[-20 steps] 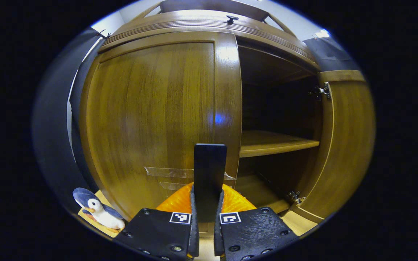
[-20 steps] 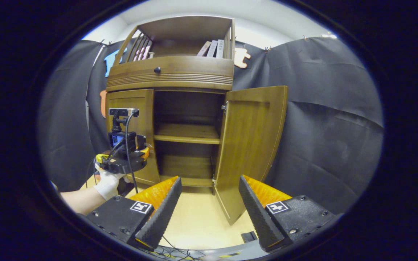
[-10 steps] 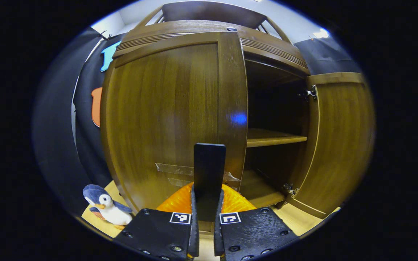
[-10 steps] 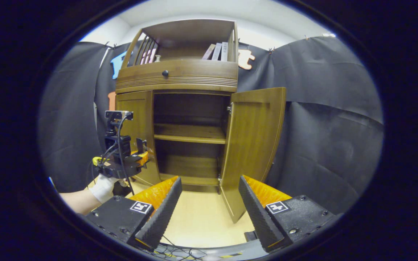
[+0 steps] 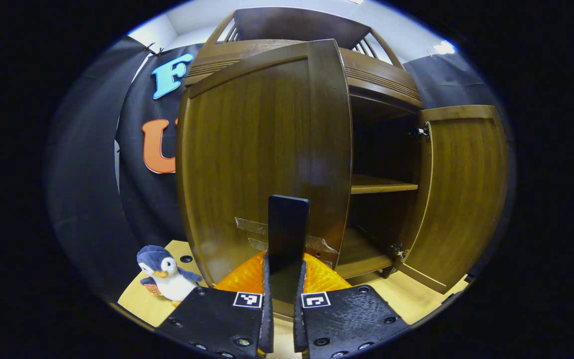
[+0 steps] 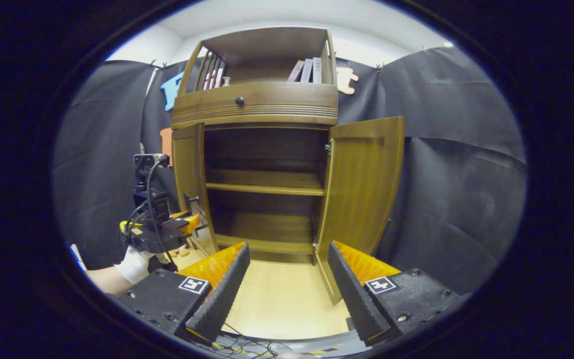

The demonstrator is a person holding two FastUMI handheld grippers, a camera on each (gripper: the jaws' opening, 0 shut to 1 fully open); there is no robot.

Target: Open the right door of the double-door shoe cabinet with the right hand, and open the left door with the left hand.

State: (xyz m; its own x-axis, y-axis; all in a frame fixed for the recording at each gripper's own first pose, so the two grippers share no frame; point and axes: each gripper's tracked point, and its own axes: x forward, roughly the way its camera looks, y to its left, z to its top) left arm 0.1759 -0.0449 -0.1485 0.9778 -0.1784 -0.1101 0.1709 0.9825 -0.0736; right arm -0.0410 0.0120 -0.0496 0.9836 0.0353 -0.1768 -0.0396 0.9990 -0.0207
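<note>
Left gripper (image 5: 282, 319): jaws narrow, clamped on black handle (image 5: 287, 234) of left door (image 5: 262, 159), door swung partway out. Handle's join to door hidden behind fingers. Right gripper (image 6: 287, 294): jaws wide, holding nothing, well short of right door (image 6: 361, 184), which stands open. Cabinet (image 6: 262, 99) shelves bare, interior dim.

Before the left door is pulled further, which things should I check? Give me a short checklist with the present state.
1. Left hand-held gripper closed on the black handle: ok.
2. Left door partly swung out: ok.
3. Right door wide open: ok.
4. Right hand-held gripper open, holding nothing, back from the cabinet: ok.
5. Toy penguin on the floor outside the left door, clear of its swing: cannot tell.
</note>
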